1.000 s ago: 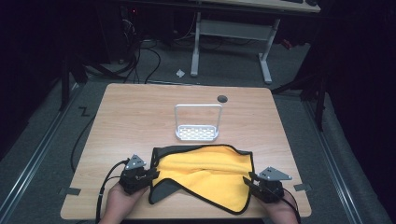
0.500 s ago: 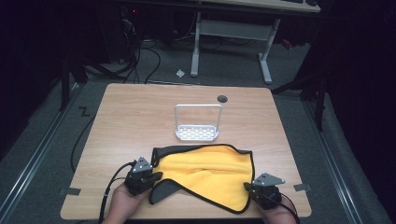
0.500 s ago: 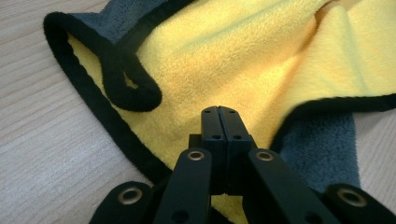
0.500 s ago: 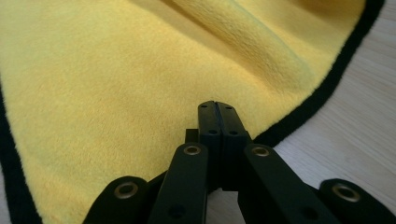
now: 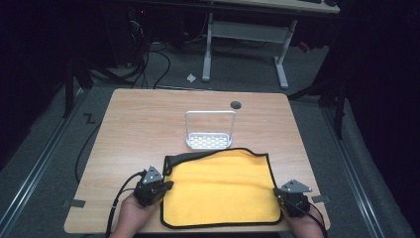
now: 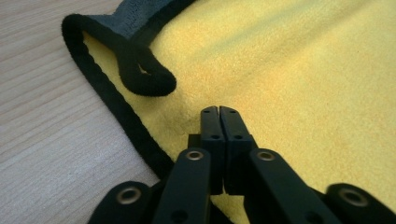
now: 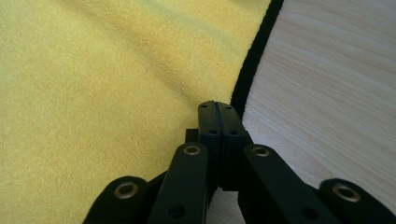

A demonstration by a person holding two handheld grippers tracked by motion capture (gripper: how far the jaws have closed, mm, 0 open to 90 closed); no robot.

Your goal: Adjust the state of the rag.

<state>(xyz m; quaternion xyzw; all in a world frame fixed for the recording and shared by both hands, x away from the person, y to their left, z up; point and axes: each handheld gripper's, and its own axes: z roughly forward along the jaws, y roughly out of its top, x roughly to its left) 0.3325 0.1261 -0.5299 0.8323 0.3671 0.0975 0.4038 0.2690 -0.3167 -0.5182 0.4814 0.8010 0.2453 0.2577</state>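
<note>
**Cloth mostly spread, one corner left to fix**

High view: the yellow cloth (image 5: 223, 186) lies mostly flat on the near half of the table (image 5: 148, 129), just in front of the white rack (image 5: 209, 130).

Left gripper view: the left gripper (image 6: 219, 112) has its jaws together, pinching the cloth's edge near the folded-over grey corner (image 6: 135, 32).

Right gripper view: the right gripper (image 7: 217, 108) is clamped on the opposite edge. I'd say only that corner needs flattening.

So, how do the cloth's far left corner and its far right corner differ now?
On the yellow cloth, the far left corner is folded over and shows its grey underside; the far right corner lies flat and shows yellow. The left one looks rumpled, the right one smooth. Both have the same black edging and rest on the table.
</note>
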